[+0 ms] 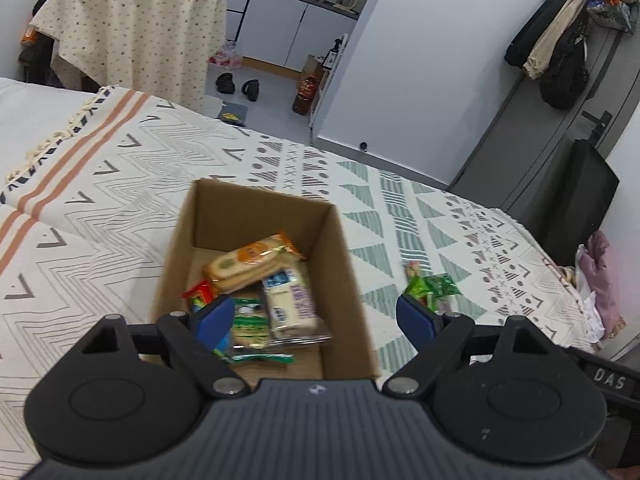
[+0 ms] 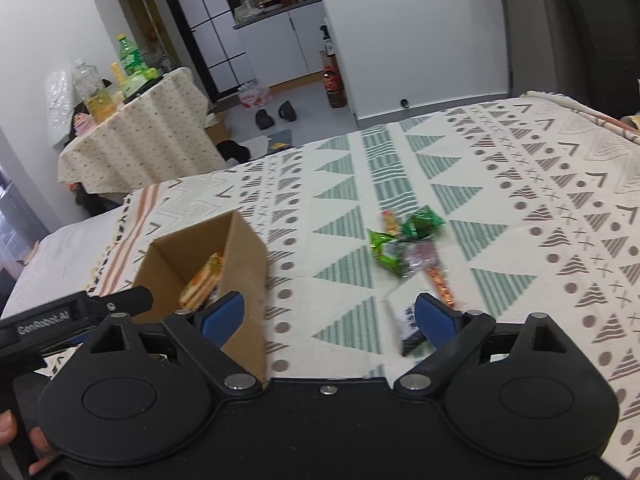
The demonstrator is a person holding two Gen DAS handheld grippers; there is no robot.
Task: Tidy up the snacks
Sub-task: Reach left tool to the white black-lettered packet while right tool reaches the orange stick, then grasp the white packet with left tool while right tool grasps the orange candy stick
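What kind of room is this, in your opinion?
Probably a small studio flat: a bed with a patterned blanket, a kitchenette behind it, and coats hanging by a door. A cardboard box of snacks sits on the blanket.

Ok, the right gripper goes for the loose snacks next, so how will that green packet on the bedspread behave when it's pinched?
The green packet looks like thin crinkled film, so it will probably crumple and flop rather than hold shape. It seems small and light, so a nudge may slide it across the bedspread. It touches other wrappers, which might drag along.
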